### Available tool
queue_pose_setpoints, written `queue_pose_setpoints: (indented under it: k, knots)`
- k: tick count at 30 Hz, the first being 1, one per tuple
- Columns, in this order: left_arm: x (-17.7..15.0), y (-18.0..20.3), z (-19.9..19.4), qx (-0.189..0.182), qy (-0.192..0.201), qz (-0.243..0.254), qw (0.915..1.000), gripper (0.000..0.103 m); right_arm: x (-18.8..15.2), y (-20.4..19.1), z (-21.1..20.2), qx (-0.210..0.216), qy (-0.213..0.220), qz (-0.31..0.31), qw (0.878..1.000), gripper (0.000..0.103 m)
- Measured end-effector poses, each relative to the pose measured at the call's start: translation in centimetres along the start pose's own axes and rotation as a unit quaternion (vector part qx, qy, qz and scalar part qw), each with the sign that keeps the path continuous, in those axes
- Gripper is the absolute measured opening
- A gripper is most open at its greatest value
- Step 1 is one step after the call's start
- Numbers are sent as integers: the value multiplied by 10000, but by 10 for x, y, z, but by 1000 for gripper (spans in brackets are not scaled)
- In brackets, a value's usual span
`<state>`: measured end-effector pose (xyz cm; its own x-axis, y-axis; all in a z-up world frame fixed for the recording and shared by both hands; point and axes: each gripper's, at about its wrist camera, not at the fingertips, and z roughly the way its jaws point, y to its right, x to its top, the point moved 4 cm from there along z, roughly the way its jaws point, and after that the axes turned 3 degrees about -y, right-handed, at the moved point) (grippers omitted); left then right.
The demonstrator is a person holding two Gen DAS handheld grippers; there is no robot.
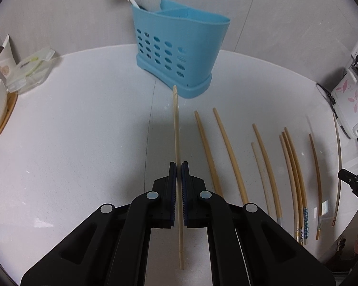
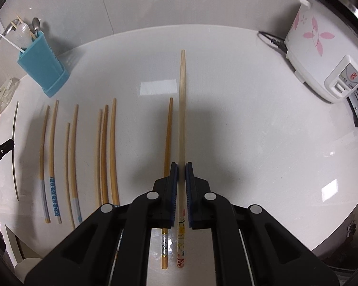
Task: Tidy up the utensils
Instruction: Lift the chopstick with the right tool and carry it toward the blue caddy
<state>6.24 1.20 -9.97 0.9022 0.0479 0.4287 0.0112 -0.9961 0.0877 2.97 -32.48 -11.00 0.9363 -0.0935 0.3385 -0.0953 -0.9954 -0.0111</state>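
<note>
My left gripper [image 1: 178, 164] is shut on a pale wooden chopstick [image 1: 176, 124] that points toward the blue perforated utensil holder [image 1: 179, 47]. A white ladle and spoon stand in that holder. Several more chopsticks [image 1: 229, 150] lie in a row on the white counter to the right. In the right wrist view, my right gripper [image 2: 181, 165] is shut on a light chopstick with a patterned handle end [image 2: 182, 109], lifted off the counter. A darker chopstick [image 2: 168, 133] lies just left of it. Several other chopsticks [image 2: 105, 152] lie further left, and the blue holder [image 2: 41, 64] stands at far left.
A clear lidded food box [image 1: 31, 71] and a paper cup [image 1: 4, 57] stand at the left counter edge. A white rice cooker with pink flowers [image 2: 322, 57] and its black cord [image 2: 272, 40] occupy the right side. The wall rises behind the holder.
</note>
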Motion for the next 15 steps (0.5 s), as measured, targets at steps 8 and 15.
queue_pose_setpoints:
  k: [8,15]
  knots:
    - [13,4,-31,-111,508,27,9986,3,16,1,-34,-11,681,82,9976,6]
    - [35,6,-51,-169,832,39,9964,3,29,-3,-58,-39,1081,114,9941,6]
